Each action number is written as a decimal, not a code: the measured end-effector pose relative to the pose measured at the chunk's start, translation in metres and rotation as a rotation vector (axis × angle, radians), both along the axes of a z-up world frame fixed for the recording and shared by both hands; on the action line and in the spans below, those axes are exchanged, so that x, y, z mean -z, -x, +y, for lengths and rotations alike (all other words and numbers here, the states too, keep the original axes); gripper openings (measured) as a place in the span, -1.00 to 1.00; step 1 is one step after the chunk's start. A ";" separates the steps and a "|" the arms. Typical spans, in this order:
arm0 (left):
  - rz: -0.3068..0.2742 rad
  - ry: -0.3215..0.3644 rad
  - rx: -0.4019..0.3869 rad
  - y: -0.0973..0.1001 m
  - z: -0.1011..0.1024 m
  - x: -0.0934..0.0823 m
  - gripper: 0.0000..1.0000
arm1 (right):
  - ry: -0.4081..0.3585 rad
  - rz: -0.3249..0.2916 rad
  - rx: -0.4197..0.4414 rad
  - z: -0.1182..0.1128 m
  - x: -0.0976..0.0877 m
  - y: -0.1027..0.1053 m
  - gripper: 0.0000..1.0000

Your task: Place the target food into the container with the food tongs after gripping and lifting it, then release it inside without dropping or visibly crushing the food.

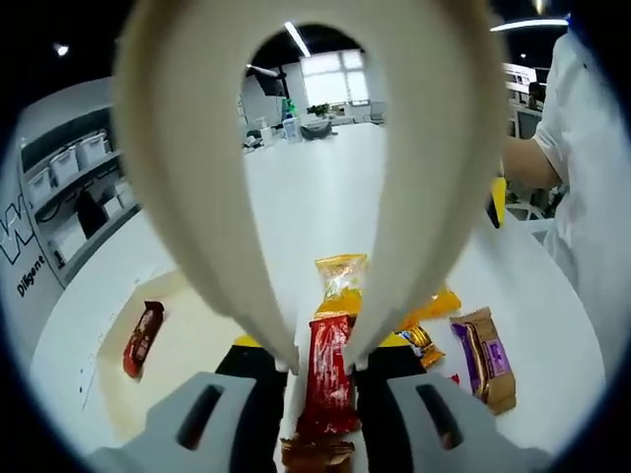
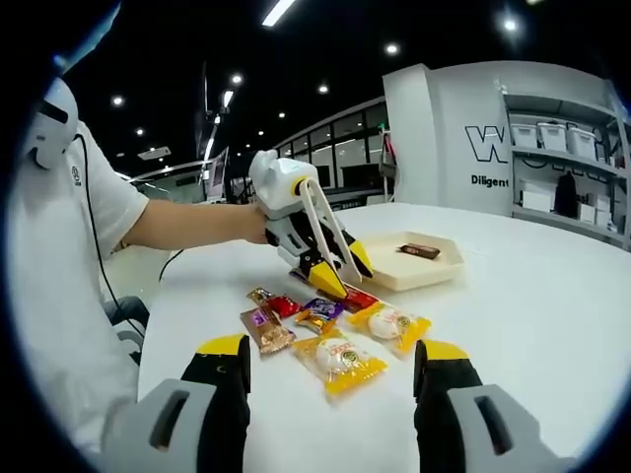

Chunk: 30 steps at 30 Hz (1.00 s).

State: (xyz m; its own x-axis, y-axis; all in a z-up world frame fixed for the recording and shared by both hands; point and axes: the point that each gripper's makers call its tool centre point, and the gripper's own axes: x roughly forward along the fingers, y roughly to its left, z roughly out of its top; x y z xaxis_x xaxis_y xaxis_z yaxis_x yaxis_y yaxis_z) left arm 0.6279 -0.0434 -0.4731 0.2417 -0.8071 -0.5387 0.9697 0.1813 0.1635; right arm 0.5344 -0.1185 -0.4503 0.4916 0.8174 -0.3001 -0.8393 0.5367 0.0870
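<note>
Item, nearest the left gripper [image 1: 320,367]: a red wrapped snack bar [image 1: 326,379], lying lengthwise between the two cream tong blades [image 1: 286,296] that the gripper carries; the blade tips sit at either flank of the wrapper about halfway along it, close to touching, though whether they already press it cannot be told. The gripper's jaws appear drawn in on the tong arms, blades converging to a narrow gap. Handling, by judgement: light, foil-wrapped, slick, with a firm core that resists gentle squeeze; best taken across the mid-body, not the crimped ends, with modest pressure to avoid denting. Item, just beyond the tips: an orange-yellow packet [image 1: 341,279], translucent and puffed, likely soft. Item, to the right of the tongs: a small gold-and-dark sweet [image 1: 422,343], another yellow packet [image 1: 441,303], and a purple-and-tan bar [image 1: 485,357]. Item, to the left: a shallow cream tray [image 1: 192,340], the container by judgement, holding one dark red bar [image 1: 143,338]. Item, from the right gripper view: the right gripper [image 2: 330,384] hangs idle with jaws spread wide, holding nothing, well short of the snack cluster; past it the left gripper works at the red bar [image 2: 359,299], with the tray [image 2: 449,268] just beyond. Farthest: white table [image 2: 552,305], shelving with bins [image 2: 567,172].
</note>
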 end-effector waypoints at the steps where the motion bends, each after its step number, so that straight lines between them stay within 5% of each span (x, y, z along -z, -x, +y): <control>1: 0.000 0.002 0.002 0.001 -0.001 0.000 -0.50 | 0.001 0.000 0.000 0.000 0.000 0.000 0.32; 30: 0.092 0.004 0.015 0.000 -0.006 0.013 -0.53 | 0.001 -0.001 0.000 -0.001 0.000 -0.001 0.33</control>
